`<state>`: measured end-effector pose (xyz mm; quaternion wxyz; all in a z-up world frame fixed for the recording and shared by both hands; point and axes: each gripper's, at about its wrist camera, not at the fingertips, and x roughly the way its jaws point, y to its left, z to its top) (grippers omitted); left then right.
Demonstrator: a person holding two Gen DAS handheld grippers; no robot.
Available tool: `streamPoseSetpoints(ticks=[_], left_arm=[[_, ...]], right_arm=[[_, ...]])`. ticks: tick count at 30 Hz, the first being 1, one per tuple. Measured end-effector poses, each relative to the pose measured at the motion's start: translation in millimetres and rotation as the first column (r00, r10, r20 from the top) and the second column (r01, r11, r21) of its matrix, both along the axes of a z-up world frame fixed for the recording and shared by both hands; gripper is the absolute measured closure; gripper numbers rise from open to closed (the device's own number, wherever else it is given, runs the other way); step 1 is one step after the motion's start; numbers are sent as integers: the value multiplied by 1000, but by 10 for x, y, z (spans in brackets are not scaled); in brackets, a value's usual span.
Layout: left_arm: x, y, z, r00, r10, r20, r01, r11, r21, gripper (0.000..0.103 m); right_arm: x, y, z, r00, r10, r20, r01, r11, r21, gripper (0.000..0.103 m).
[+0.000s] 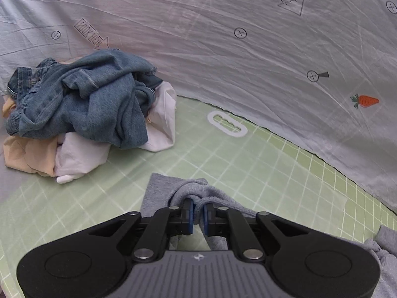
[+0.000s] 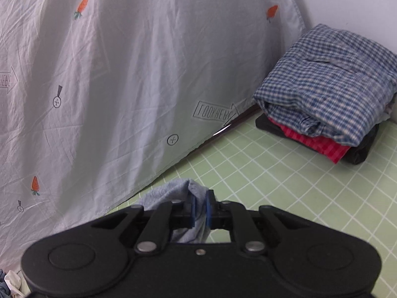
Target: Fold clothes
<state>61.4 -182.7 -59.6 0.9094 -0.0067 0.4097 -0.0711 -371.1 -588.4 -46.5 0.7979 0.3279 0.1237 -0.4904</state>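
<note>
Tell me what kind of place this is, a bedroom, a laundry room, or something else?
Most likely a staged clothes-folding station, not a lived-in room. A green grid cutting mat covers the work surface, a carrot-print sheet hangs behind as a backdrop, and an unsorted laundry heap sits opposite a folded stack.

The grey garment (image 1: 198, 191) is largely hidden behind the left tool (image 1: 197, 209) at the bottom of its frame and runs off the lower right edge, and in the right wrist view only a bunched fold of it shows above the right tool (image 2: 201, 208). At the left of the left wrist view, the denim piece (image 1: 82, 94) covers most of the white and peach clothes (image 1: 74, 159) beneath it. In the right wrist view, the checked shirt (image 2: 330, 87) hides most of the red (image 2: 320, 144) and black (image 2: 364, 146) items below, and the heap at the lower left corner is cut off.
</note>
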Motion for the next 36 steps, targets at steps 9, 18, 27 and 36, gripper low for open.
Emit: streamPoseSetpoints(ticks=[9,18,27,36], left_arm=[[-176,742,-1,989,150,-13,-149,987,54,93],[-383,1021,-310,976,140,-164,-133,990,55,83],[-381,850,21,988,135,-68,-137,990,-20,38],[-418,605,-54,991,54,-119,-57,998,-22,32]], right_arm=[[-822,488,-193,931,-244,-272,226,969,-95,103],[-945,431,-660,942,-130,-310,167,981,96,99],[302,492,-588,962,174,-210,-151,981,119,58],[1622,485,-596,939,344,6,-331,899,287,38]])
